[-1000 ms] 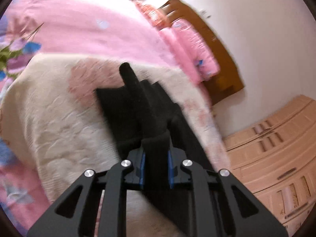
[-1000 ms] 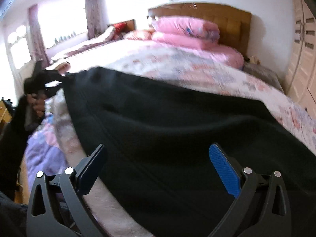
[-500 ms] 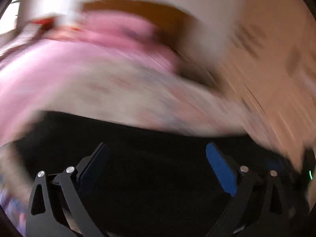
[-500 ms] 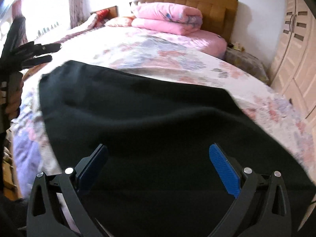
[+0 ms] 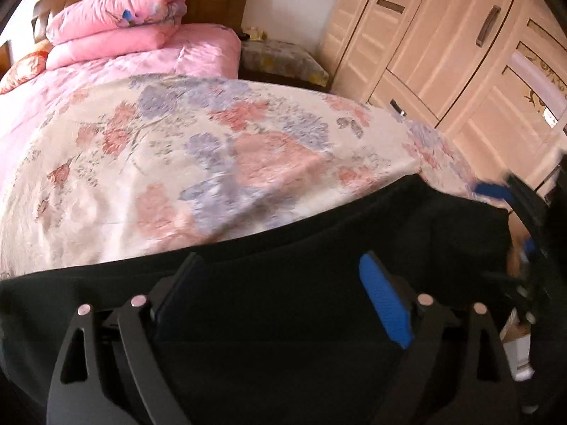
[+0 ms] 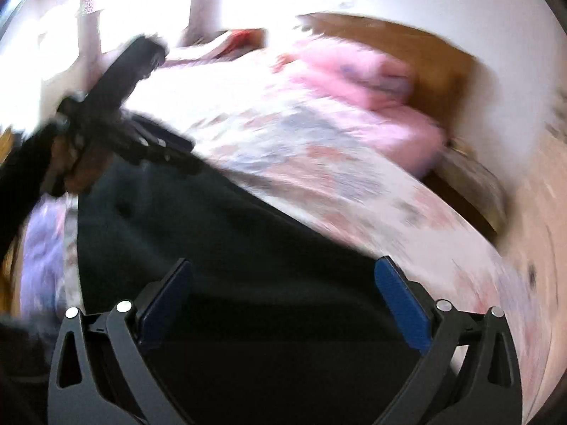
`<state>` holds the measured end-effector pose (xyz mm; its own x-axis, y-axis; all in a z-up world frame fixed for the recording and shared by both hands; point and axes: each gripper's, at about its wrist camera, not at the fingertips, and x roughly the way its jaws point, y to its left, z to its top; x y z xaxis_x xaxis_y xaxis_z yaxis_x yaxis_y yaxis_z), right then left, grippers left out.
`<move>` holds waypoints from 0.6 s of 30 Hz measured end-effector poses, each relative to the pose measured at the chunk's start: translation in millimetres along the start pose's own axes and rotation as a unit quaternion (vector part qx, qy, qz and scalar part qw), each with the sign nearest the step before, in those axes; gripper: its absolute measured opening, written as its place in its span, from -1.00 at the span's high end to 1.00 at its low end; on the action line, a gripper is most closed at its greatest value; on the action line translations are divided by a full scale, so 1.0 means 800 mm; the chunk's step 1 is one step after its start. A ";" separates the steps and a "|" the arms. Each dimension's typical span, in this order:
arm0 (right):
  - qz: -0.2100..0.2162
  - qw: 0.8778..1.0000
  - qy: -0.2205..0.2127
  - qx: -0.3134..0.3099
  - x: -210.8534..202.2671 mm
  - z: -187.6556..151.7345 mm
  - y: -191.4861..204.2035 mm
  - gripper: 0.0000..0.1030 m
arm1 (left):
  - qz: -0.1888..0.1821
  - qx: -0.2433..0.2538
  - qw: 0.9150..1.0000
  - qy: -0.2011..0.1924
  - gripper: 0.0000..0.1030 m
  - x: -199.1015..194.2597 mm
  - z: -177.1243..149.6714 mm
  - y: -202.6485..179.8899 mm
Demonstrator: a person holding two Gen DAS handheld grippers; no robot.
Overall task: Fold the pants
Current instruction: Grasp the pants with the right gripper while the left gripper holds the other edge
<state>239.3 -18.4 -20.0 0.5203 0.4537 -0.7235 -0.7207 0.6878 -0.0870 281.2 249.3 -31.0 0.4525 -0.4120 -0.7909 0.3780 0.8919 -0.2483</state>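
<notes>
Pants of black knit cloth [image 5: 319, 318] lie spread on the near edge of the floral quilted bedspread [image 5: 212, 163], and with your left gripper [image 5: 283, 301] and right gripper [image 6: 287, 301] both wide but closing on nothing, you probably next need a fresh edge, pink folded bedding [image 5: 117, 17] and the beige panelled wardrobe [image 5: 443, 53] lying far beyond.

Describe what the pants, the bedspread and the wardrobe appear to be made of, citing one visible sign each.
Pants: soft matte black cloth, probably knit; it lies limp with no shine.
Bedspread: printed floral fabric, faint sheen, fine wrinkles.
Wardrobe: pale wood or wood-look panels, smooth finish, dark handles; which one is unclear.
</notes>
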 end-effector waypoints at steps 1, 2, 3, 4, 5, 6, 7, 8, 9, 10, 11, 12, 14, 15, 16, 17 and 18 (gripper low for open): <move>0.010 1.000 0.014 -0.020 0.022 0.011 -0.001 -0.53 | 0.002 0.008 1.000 0.003 -0.74 -0.004 -0.004 0.002; 0.023 0.999 0.024 -0.039 0.043 0.021 -0.001 -0.48 | 0.004 0.021 1.000 0.007 -0.74 -0.006 -0.009 0.009; 0.047 0.997 0.036 -0.058 0.069 0.033 0.000 -0.48 | 0.004 0.027 1.000 0.008 -0.74 -0.009 -0.020 0.008; 0.063 0.995 0.049 -0.067 0.091 0.041 0.000 -0.48 | 0.004 0.034 0.999 0.008 -0.74 -0.014 -0.027 0.012; 0.077 0.993 0.057 -0.072 0.104 0.046 0.000 -0.48 | 0.004 0.039 0.999 0.008 -0.74 -0.017 -0.034 0.016; 0.102 0.989 0.067 -0.084 0.121 0.053 0.004 -0.48 | 0.006 0.042 0.999 0.008 -0.74 -0.020 -0.040 0.022; 0.113 0.986 0.071 -0.097 0.128 0.059 0.012 -0.47 | 0.010 0.041 0.999 0.007 -0.74 -0.019 -0.045 0.027; 0.121 0.983 0.078 -0.116 0.138 0.066 0.019 -0.46 | 0.011 0.040 0.999 0.006 -0.74 -0.020 -0.049 0.033; 0.126 0.981 0.084 -0.124 0.145 0.068 0.022 -0.39 | 0.012 0.039 0.999 0.004 -0.74 -0.022 -0.052 0.037; 0.132 0.979 0.089 -0.130 0.150 0.072 0.024 -0.34 | 0.014 0.034 0.999 0.001 -0.74 -0.024 -0.054 0.044; 0.141 0.977 0.095 -0.133 0.154 0.076 0.026 -0.30 | 0.015 0.031 0.999 -0.001 -0.74 -0.025 -0.055 0.047; 0.149 0.974 0.102 -0.136 0.160 0.079 0.029 -0.21 | 0.014 0.029 0.999 -0.005 -0.74 -0.026 -0.056 0.051; 0.162 0.968 0.122 -0.145 0.171 0.079 0.034 -0.17 | 0.007 0.025 1.000 -0.012 -0.74 -0.026 -0.056 0.057; 0.167 0.968 0.120 -0.142 0.171 0.079 0.033 -0.17 | 0.007 0.025 1.000 -0.013 -0.74 -0.026 -0.055 0.059; 0.174 0.968 0.121 -0.133 0.172 0.080 0.029 -0.12 | 0.007 0.026 1.000 -0.014 -0.74 -0.024 -0.055 0.060; 0.177 0.968 0.121 -0.129 0.172 0.079 0.026 -0.05 | 0.007 0.026 1.000 -0.013 -0.74 -0.022 -0.055 0.061; 0.174 0.969 0.115 -0.130 0.169 0.080 0.024 0.11 | 0.009 0.026 1.000 -0.013 -0.74 -0.020 -0.055 0.062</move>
<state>324.8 92.5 -75.6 0.1307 0.4743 -0.8706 -0.9410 0.3359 0.0418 256.9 308.5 -55.1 0.4804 -0.4018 -0.7796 0.4112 0.8883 -0.2044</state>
